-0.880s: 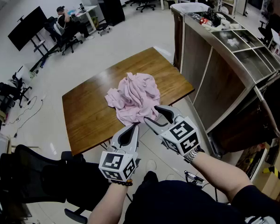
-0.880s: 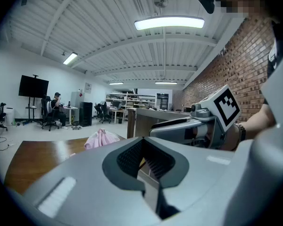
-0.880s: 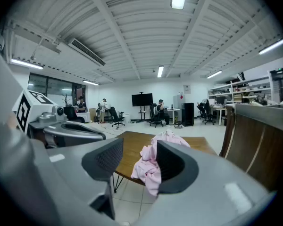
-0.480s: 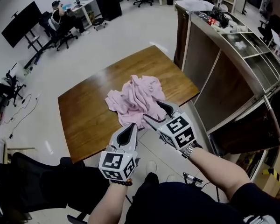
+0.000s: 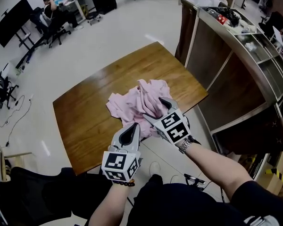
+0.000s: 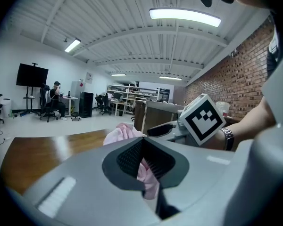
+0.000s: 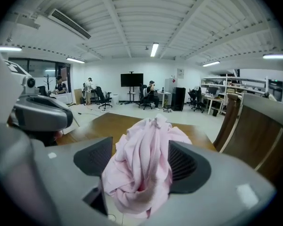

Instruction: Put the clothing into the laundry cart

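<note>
A crumpled pink garment (image 5: 137, 100) lies on the wooden table (image 5: 89, 112), bunched up near the front right edge. My right gripper (image 5: 154, 108) stands open, its jaws on either side of the garment's near folds. In the right gripper view the pink garment (image 7: 144, 166) fills the space between the right gripper (image 7: 141, 159) pads. My left gripper (image 5: 132, 127) is shut, with its tip at the garment's near edge. Some pink garment (image 6: 148, 173) shows through the gap under the left gripper (image 6: 144, 142) tips. The steel-framed laundry cart (image 5: 236, 48) stands right of the table.
Bare floor surrounds the table. A black office chair (image 5: 37, 192) sits at the lower left, behind my left arm. Far back left are desks, chairs, a dark screen (image 5: 12, 15) and a seated person (image 5: 52, 8). Small items lie on the cart's top shelf (image 5: 231, 15).
Both grippers moved forward toward the garment. The right gripper's open jaws went from the garment's near edge to straddling its folds. The left gripper stayed shut.
</note>
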`<state>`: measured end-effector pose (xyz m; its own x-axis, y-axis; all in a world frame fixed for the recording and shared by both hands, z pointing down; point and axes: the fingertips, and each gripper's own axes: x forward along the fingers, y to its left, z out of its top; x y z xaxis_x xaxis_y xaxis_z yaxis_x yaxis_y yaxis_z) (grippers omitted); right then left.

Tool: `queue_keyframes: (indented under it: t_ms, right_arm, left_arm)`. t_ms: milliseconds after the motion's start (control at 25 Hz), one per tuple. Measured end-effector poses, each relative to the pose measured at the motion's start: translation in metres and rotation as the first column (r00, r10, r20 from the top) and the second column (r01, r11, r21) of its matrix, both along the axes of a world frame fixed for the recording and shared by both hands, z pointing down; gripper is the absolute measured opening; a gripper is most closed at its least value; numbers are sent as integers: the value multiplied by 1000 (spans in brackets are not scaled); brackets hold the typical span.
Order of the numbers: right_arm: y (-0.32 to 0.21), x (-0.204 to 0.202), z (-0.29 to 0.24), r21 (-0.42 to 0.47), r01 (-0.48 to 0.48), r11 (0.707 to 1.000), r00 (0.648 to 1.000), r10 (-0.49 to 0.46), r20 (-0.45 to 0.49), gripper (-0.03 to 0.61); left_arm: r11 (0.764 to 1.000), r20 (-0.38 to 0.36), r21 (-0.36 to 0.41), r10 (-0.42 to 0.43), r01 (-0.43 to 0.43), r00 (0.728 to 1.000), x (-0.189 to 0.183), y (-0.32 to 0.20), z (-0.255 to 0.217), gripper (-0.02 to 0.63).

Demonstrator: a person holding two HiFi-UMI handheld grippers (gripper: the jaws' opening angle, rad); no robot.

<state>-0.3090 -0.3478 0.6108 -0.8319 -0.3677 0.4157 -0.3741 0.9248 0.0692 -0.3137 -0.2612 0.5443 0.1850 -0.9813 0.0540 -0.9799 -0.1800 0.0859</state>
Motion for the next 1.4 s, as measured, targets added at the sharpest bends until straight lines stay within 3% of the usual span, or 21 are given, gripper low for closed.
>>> queue_keyframes:
  t_ms: [320, 720, 800, 880, 960, 1400]
  right_arm:
    - [-59, -5, 59, 11, -73, 997, 992, 74, -104, 429]
    - [-80, -16, 102, -20, -117, 993, 976, 111, -186, 419]
    - [-83, -15, 106, -18, -125, 992, 973, 119, -195, 357]
    - [-85, -14, 109, -13, -125, 992, 972, 120, -203, 188]
    - [-86, -12, 107, -5, -120, 993, 973, 116, -201, 76]
    - [-73, 17, 13, -1, -151, 989, 988, 151, -11, 44]
  left_arm:
    - [1000, -25, -22, 3, -4, 1000, -6, -42, 42, 0]
    - [998, -30, -44, 34, -35, 999, -22, -58, 59, 0]
    - [998, -32, -45, 38, -39, 999, -23, -60, 62, 0]
    - [998, -36, -48, 40, -42, 999, -25, -62, 65, 0]
    - [998, -37, -48, 44, -46, 998, -24, -64, 66, 0]
    - [994, -20, -14, 107, -108, 994, -7, -63, 29, 0]
